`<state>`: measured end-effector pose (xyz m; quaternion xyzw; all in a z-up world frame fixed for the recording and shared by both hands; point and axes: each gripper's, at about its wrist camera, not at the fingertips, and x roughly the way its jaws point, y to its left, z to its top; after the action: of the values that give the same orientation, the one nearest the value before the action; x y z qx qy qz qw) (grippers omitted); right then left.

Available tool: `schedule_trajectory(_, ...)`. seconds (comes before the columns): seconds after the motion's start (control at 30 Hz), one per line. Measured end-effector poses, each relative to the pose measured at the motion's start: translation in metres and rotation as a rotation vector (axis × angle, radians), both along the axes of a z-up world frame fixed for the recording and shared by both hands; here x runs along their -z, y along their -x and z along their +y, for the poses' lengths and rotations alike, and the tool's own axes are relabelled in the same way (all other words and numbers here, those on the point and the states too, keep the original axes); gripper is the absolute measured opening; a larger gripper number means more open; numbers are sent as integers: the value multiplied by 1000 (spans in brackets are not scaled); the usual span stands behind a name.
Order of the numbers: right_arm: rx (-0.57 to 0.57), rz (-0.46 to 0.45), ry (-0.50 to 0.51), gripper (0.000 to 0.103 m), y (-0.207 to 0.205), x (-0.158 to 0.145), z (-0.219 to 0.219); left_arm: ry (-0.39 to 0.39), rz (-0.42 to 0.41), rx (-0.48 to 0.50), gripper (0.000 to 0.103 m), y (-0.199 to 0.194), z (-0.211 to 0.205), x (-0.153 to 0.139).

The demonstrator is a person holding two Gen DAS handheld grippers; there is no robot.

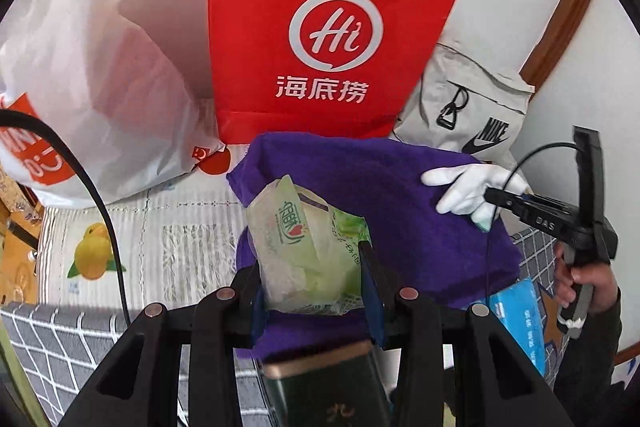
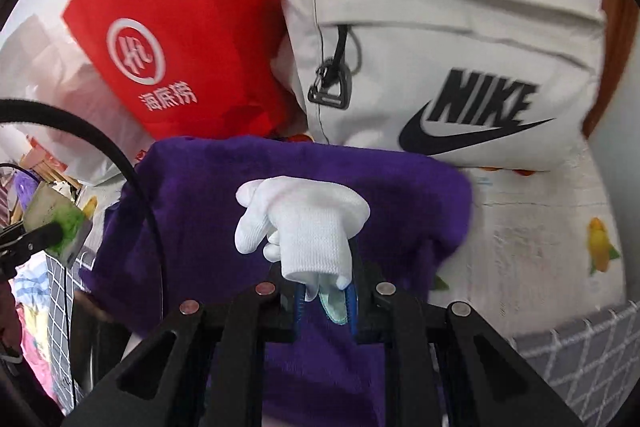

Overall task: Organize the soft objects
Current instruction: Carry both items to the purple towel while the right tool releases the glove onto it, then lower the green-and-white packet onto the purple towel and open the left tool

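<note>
While both hover over purple cloth (image 2: 280, 187), left fingers (image 1: 316, 279) clamp upright tissue pack (image 1: 308, 247), right fingers (image 2: 324, 303) pinch white glove (image 2: 304, 227), apparently lengthwise.

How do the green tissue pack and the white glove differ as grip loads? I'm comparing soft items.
The green tissue pack is a bulky, crinkly plastic pouch; the white glove is thin knit fabric. The left gripper holds the pack with jaws fairly wide; the right gripper pinches the glove's cuff nearly shut. The pack keeps its shape; the glove flops. Both are held above the purple cloth.
</note>
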<state>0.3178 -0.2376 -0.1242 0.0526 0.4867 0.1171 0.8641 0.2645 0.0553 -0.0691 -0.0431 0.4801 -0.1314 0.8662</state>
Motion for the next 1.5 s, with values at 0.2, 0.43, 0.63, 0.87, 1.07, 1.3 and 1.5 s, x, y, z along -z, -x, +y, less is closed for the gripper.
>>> schedule_trajectory(0.2,0,41,0,17,-17,20,1,-8,22,8,37,-24,-3,13)
schedule_trajectory(0.43,-7,49,16,31,-18,22,-6,-2,33,33,38,-35,-11,20)
schedule_trajectory(0.63,12,-16,36,63,-3,4,-14,16,52,57,38,-51,-24,29)
schedule_trajectory(0.87,20,-44,39,63,18,-10,-16,24,88,73,38,-74,-42,43)
schedule_trajectory(1.07,14,-67,70,63,36,-15,-11,1,93,70,38,-89,-51,54)
schedule_trajectory(1.3,3,-89,79,63,60,-27,-10,0,127,70,38,-111,-56,67)
schedule_trajectory(1.5,7,-81,87,63,70,-30,-9,9,161,66,78,-123,-60,75)
